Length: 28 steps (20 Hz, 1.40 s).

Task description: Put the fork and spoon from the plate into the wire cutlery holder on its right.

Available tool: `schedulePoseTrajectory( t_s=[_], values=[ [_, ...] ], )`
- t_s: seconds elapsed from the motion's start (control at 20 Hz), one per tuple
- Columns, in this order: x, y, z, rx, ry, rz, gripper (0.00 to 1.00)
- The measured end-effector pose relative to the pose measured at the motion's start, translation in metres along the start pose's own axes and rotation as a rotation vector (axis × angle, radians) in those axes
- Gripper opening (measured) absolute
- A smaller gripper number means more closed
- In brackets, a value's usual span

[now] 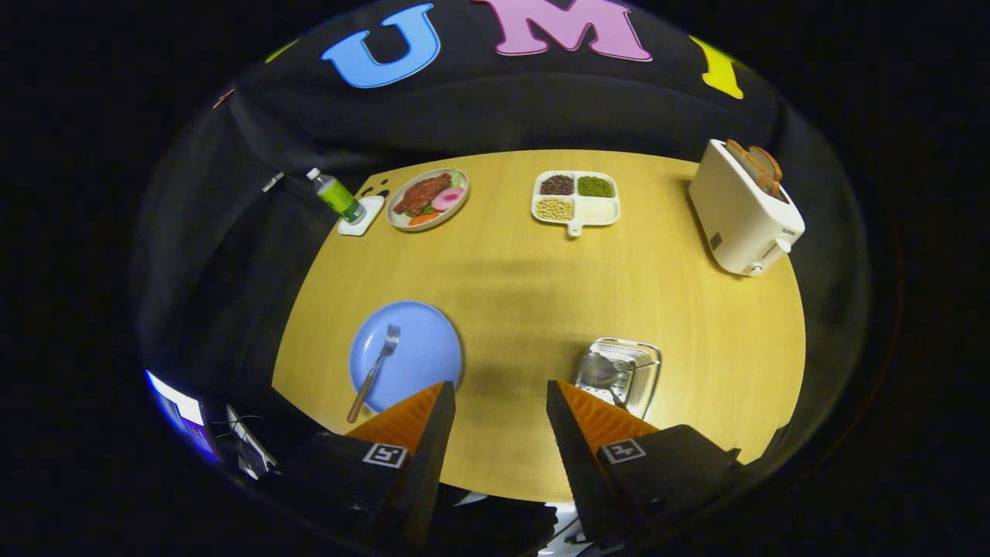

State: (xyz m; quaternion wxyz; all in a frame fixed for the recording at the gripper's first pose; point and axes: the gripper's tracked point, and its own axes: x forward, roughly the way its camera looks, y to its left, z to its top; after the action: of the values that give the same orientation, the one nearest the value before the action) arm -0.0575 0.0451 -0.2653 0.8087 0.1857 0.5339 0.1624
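The claw (499,402) hangs released above the wooden desk (526,294), its fingers spread with bare wood between them. Just ahead to the left the fork (375,370) lies on the blue plate (421,348); just ahead to the right sits the wire cutlery holder (623,371), a spoon (602,375) already in it. Well beyond stand a bottle (337,195), a food plate (428,199), a divided tray (576,199) and a toaster (744,210).

No text, brand or number can be read here. Each finger of the tongs (500,402), which stand apart with nothing between them, carries a square black-and-white coded marker, a sign and not lettering. The toaster (742,216) has a small dark mark on its side, too small to read. The bottle (337,196) has a green label, unreadable.
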Motion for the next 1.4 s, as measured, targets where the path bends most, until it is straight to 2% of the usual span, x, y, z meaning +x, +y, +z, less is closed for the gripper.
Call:
schedulePoseTrajectory(
  t_s=[0.1,0.2,0.55,0.7,1.0,1.05,1.1,1.2,1.35,1.4],
  values=[
    [0.010,0.036,-0.003,-0.010,-0.009,0.043,0.81],
    [0.024,0.067,-0.009,-0.005,-0.003,0.077,0.83],
    [0.097,0.149,-0.055,0.068,0.134,0.138,0.83],
    [0.131,0.165,-0.068,0.104,0.180,0.126,0.83],
    [0.177,0.169,-0.089,0.132,0.239,0.036,0.83],
    [0.178,0.167,-0.093,0.134,0.241,0.017,0.80],
    [0.182,0.165,-0.095,0.131,0.243,-0.001,0.73],
    [0.189,0.157,-0.101,0.105,0.257,-0.044,0.73],
    [0.191,0.148,-0.103,0.072,0.249,-0.089,0.54],
    [0.190,0.144,-0.103,0.057,0.247,-0.109,0.39]
  ],
)
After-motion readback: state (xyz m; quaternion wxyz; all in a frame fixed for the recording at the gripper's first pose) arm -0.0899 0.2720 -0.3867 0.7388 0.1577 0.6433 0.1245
